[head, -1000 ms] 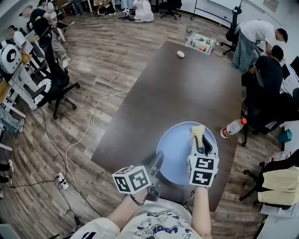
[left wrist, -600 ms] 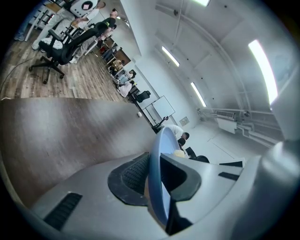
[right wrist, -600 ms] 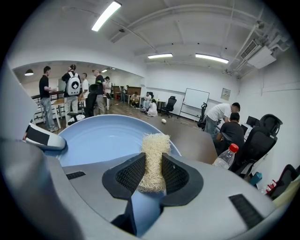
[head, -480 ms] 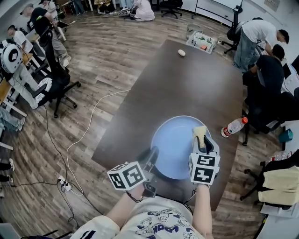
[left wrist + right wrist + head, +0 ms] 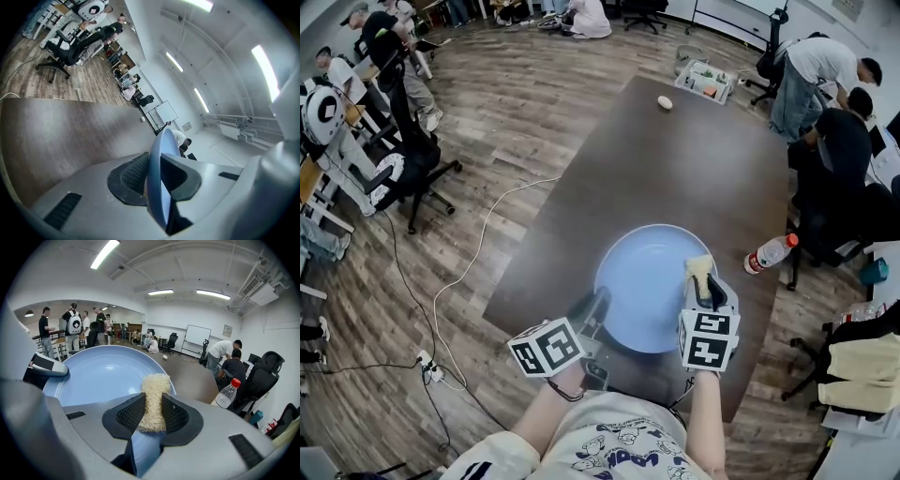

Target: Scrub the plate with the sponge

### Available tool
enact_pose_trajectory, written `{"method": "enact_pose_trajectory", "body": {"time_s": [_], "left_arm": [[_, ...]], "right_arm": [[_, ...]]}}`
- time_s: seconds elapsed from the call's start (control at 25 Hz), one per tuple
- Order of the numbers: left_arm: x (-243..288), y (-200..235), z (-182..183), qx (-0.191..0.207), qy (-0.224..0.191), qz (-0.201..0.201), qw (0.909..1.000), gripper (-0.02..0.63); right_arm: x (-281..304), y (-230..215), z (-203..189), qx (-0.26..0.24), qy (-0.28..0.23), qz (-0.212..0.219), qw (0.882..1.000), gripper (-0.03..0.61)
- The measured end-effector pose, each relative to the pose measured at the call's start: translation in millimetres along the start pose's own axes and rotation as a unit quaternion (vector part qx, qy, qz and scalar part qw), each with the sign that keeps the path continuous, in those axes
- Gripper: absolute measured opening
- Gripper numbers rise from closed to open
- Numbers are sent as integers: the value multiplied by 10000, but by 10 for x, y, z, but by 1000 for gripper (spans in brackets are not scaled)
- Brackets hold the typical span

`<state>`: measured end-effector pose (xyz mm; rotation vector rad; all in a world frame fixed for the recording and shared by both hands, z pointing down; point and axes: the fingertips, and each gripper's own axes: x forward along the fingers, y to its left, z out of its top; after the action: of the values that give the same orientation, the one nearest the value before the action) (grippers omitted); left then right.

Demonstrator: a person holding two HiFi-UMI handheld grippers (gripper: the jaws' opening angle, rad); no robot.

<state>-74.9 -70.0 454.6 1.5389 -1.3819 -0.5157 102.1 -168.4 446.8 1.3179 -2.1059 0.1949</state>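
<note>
Down at the 6 o'clock end of the dark wood-grain tabletop (image 5: 675,159) there's a big round pale-blue plate (image 5: 642,277). It's smooth and glossy, with a shallow raised rim.

The left tool (image 5: 596,307) is clamped on that rim at about 8 o'clock. Its ribbed black pads have the rim between them, and its jaws have just been opening a touch.

The right tool (image 5: 707,286) is closed on the sponge (image 5: 698,266). That's a pale yellow, stringy, loofah-looking block that pokes out past the pads, over the plate's edge at roughly 3 o'clock.

Just off the plate at 3 o'clock lies a clear plastic bottle (image 5: 767,254) on its side. It has a red cap and a whitish label I can't read.

Way out at 12 o'clock on the far corner is a small open tray (image 5: 705,82) with mixed bits in it, one of them orange, too small to make out. A little whitish round lump (image 5: 664,103) sits near it. Both tools carry cubes with black-and-white square markers, no readable text.
</note>
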Motion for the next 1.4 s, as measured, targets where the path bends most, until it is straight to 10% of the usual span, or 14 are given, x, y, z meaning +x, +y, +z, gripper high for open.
{"method": "enact_pose_trajectory", "body": {"time_s": [1.4], "left_arm": [[17, 96, 225, -324, -365, 111, 9987, 63]], "right_arm": [[-243, 517, -273, -117, 329, 641, 9973, 114]]}}
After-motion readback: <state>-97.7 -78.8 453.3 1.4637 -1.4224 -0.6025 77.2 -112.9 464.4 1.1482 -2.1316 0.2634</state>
